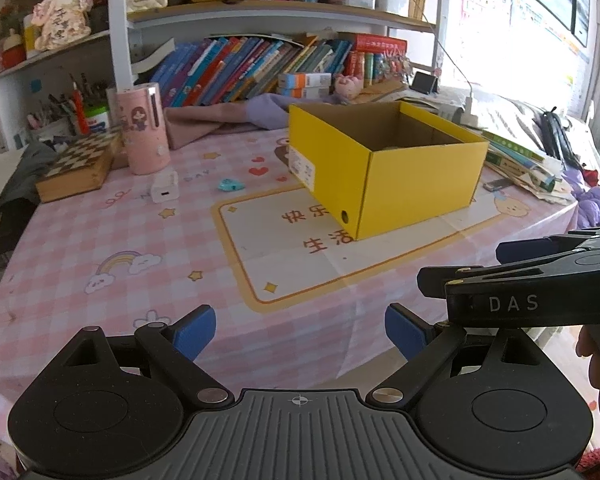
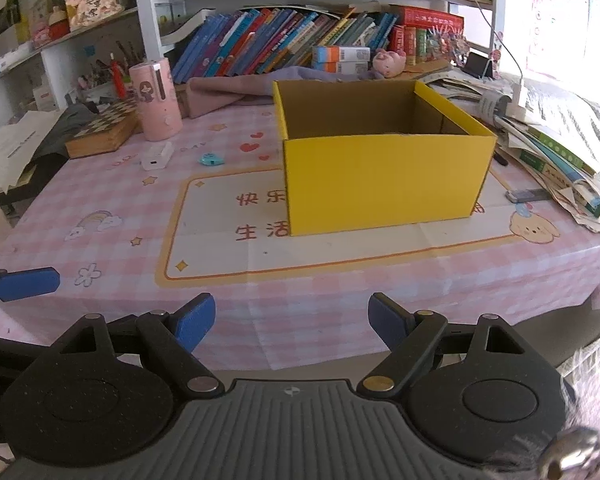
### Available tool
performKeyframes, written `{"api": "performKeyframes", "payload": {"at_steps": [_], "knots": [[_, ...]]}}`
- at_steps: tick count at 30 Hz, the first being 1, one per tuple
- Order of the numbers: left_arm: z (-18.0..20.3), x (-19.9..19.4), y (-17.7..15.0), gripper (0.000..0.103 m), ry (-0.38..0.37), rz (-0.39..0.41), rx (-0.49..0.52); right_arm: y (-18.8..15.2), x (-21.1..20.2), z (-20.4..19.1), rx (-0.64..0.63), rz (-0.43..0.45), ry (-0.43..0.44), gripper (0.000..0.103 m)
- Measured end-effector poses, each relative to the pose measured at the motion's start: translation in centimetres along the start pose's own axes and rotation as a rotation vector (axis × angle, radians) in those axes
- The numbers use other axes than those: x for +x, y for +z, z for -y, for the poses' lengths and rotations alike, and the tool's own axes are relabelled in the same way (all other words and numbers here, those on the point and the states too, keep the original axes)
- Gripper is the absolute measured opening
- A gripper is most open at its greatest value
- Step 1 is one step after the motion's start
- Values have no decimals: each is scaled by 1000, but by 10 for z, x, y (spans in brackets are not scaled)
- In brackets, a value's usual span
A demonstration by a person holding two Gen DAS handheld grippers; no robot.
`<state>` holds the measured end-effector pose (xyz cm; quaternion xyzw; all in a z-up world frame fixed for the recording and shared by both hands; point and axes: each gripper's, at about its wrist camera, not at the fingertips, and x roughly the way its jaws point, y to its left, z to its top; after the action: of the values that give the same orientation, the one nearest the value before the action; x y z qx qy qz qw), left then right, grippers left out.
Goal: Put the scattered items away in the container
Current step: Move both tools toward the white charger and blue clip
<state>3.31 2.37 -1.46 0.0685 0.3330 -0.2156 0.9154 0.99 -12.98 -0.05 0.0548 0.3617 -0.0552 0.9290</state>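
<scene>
Left gripper (image 1: 300, 332): jaws wide apart, nothing between the blue pads; it hangs over the near table edge.
Right gripper (image 2: 291, 322): jaws spread, empty; also over the near edge, seen in the left wrist view at 3 o'clock.
Container: yellow box (image 1: 384, 168), open top, upright on the pink checked tablecloth (image 1: 100, 240); sits at 12 to 1 o'clock of the left gripper, well apart from it.
Box contents: mostly hidden by the near wall; cannot tell what lies inside.
Scattered items: white charger (image 1: 165, 191) and small teal object (image 1: 231, 185), near each other at 11 o'clock, left of the box and apart from it.
Nearby clutter: pink cylinder holder (image 1: 142, 128) and chessboard case (image 1: 80, 166) stand just behind the charger.
Progress (judgement): both loose items not yet picked up.
Risk 1: the teal piece is small and flat; pads could slide over it and flick it away.
Risk 2: reaching for the charger may bump the pink holder and tip it.
Risk 3: the two grippers are close together; crossing paths could make them collide.
Risk 4: a low carry could catch the box wall and shove the box.
</scene>
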Motion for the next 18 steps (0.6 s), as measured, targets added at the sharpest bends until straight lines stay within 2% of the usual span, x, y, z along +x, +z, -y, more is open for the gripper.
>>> {"api": "performKeyframes", "payload": {"at_steps": [10, 18], "knots": [[-29, -11, 1, 94, 82, 23, -73, 14, 7, -29, -67, 23, 57, 83], [-45, -11, 6, 94, 130, 49, -86, 29, 18, -50, -127, 48, 97, 75]]}}
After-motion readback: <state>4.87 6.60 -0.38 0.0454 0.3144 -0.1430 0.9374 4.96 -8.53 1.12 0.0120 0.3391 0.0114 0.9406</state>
